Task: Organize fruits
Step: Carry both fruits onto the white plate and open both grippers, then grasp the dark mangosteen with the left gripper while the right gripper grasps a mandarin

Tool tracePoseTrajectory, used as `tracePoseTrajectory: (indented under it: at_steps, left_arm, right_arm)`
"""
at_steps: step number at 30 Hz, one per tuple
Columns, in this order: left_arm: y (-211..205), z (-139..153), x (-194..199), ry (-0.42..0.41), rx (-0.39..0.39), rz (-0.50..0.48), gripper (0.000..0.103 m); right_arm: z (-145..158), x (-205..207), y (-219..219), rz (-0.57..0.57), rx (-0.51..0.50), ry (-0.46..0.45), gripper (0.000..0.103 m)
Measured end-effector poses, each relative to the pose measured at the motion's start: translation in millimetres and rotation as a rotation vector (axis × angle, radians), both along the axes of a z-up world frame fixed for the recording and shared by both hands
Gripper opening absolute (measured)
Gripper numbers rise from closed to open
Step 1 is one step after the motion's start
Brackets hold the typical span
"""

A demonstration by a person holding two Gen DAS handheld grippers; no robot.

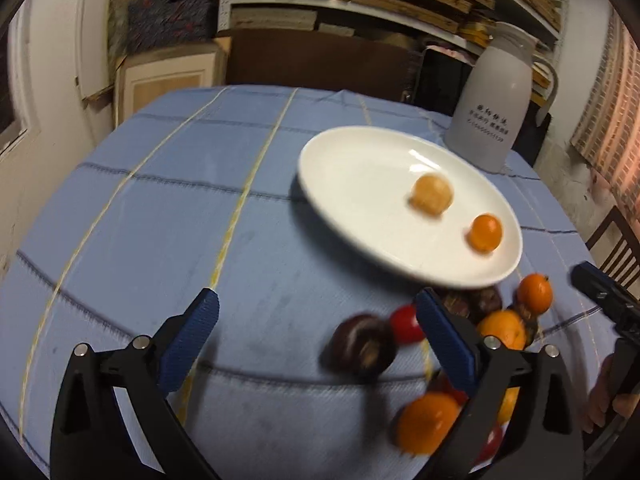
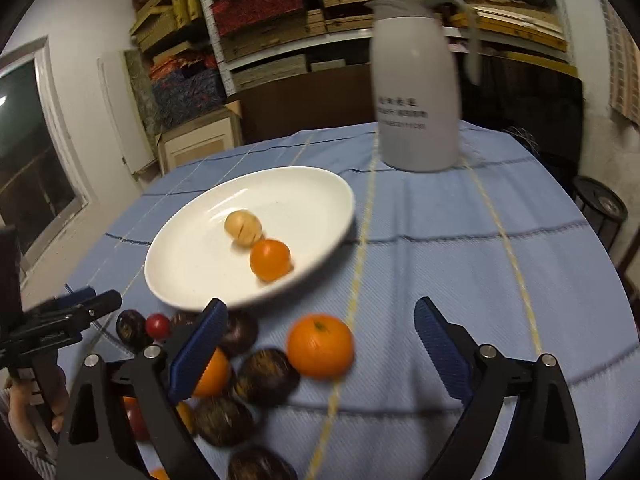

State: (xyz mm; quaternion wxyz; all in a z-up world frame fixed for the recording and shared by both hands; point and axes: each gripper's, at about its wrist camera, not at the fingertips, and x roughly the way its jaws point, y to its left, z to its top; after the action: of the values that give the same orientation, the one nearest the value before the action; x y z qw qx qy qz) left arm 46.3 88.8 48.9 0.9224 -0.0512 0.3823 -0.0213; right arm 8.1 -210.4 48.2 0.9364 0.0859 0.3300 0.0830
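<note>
Round table under a blue cloth [image 1: 160, 208] with yellow and dark stripes. White plate [image 1: 360, 184] [image 2: 192, 268] on the cloth, holding 2 fruits: a pale tan one [image 1: 433, 194] [image 2: 243, 227] and a small orange [image 1: 485, 233] [image 2: 270, 260]. Touching in the right wrist view, slightly apart in the left wrist view.

Left gripper [image 1: 318, 318] above the cloth, blue pads spread wide, nothing between them. Dark round fruit [image 1: 362, 346] on the cloth inside the gap, nearer the right pad, not touched. Small red fruit [image 1: 406, 322] just beside that pad. More fruit heaped behind and under the right finger, just past the plate's near rim: oranges [image 1: 534, 293] and dark ones, partly hidden and blurred. Large orange [image 1: 430, 424] low in the view, against the finger's base.

Right gripper [image 2: 322, 318] also spread wide and holding nothing. Big orange [image 2: 321, 346] with a green stem mark on the cloth between the pads, nearer the left one, apart from both. Dark fruit [image 2: 266, 376] touching it on the left. Another orange [image 2: 212, 374] half hidden behind the left pad. Further dark fruits lower down [image 2: 224, 420], plus a small red one [image 2: 157, 326] near the plate's rim.

Each gripper visible at the edge of the other's view, with the heap between them.

White jug [image 1: 496, 108] [image 2: 416, 80] upright beyond the plate, printed text on its side. Shelves [image 2: 280, 20] of stacked boards at the back wall.
</note>
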Motion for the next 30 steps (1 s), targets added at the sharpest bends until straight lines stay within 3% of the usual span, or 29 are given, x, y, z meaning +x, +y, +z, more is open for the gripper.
tracePoseTrajectory:
  at_steps: [13,17,21,24,28,29,30]
  left_arm:
    - [-19.7,-27.5,5.6,0.090,0.147,-0.030,0.099]
    - [-10.5,-26.9,6.7,0.092,0.200,0.047,0.099]
    - [-5.9,-28.4,6.1,0.099,0.186,0.063,0.099]
    - [-15.5,-28.7,6.4,0.094,0.206,0.021,0.099]
    - [-20.4,-27.1,5.3,0.074,0.165,-0.037,0.098]
    - [-20.5,-27.6,5.8,0.077,0.163,-0.040,0.095]
    - [-20.4,-28.1,6.8,0.080,0.153,-0.046,0.085]
  right_arm:
    - [-20.4,-13.7,-14.0,-0.051,0.013,0.075,0.099]
    - [-25.4,-9.2,-19.4,-0.068,0.029,0.110,0.099]
    - [-27.8,-7.4,-24.7,-0.078,0.063,0.123,0.099]
    - [-29.0,-6.9,-21.8,-0.057,0.069,0.125,0.099]
    - [-29.6,-6.8,-16.7,-0.019,0.069,0.125,0.099]
    - [-29.9,-6.5,-16.1,-0.010,0.074,0.128,0.099]
    - [-30.2,-6.2,-15.8,-0.006,0.076,0.129,0.097]
